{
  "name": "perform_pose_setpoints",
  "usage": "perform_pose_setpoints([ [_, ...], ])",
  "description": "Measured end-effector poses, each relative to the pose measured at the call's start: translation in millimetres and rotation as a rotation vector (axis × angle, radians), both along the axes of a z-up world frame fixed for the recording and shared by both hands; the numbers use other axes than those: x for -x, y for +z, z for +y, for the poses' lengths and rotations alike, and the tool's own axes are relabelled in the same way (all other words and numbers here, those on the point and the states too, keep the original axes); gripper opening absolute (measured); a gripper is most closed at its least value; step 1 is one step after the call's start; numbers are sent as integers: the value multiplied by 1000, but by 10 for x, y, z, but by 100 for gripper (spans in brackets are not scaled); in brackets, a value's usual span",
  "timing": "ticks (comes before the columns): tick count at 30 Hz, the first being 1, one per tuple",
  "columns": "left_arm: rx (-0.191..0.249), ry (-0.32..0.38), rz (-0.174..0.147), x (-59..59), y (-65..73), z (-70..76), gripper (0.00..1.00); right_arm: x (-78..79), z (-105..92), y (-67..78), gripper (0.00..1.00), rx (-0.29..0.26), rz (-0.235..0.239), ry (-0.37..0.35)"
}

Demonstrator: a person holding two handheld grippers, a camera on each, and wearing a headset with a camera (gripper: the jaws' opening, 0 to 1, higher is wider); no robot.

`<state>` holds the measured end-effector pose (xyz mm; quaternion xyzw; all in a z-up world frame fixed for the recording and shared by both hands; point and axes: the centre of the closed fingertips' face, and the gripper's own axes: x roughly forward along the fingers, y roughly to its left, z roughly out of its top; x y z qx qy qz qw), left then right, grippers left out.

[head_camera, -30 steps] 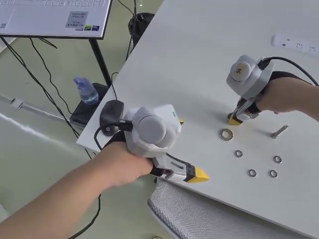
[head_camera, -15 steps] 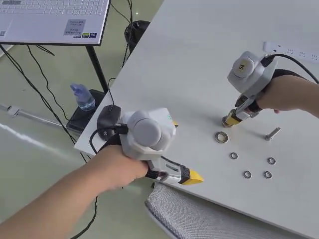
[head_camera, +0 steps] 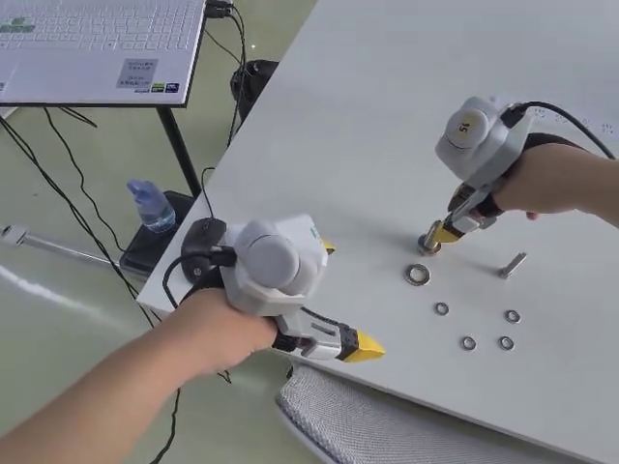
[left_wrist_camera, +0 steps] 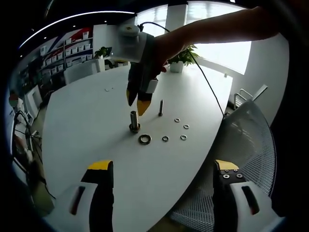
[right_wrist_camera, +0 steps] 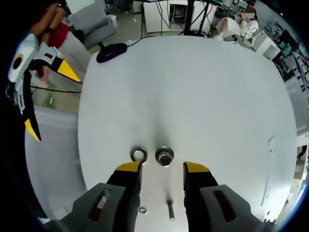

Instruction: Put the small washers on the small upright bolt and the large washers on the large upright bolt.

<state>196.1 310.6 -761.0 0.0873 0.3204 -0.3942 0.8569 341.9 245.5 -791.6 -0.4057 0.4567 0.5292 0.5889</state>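
Right gripper (right_wrist_camera: 162,169): jaws held apart, nothing gripped; poised just over the large upright bolt (right_wrist_camera: 164,156)
Left gripper (left_wrist_camera: 163,166): jaws spread wide, empty; held at the near edge of the table (head_camera: 368,126), well apart from the parts
Large washer (head_camera: 417,275): found flat on the table just beside the large upright bolt; not yet placed
Small washers (head_camera: 441,309): four counted loose on the table; none placed
Small bolt (head_camera: 511,265): appears to be lying on its side
Progress: judged early; whether a washer already sits at the large upright bolt's base cannot be told
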Motion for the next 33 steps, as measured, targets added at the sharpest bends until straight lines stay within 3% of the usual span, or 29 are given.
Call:
perform_pose_setpoints([
  [6, 6, -11, 0, 49, 31, -50, 84, 24, 27, 98, 35, -14, -10, 7],
  [11, 8, -3, 0, 58, 45, -6, 84, 66, 35, 136, 34, -7, -13, 26],
  [33, 17, -2, 2, 78, 25, -4, 84, 312, 80, 11, 33, -1, 16, 51],
])
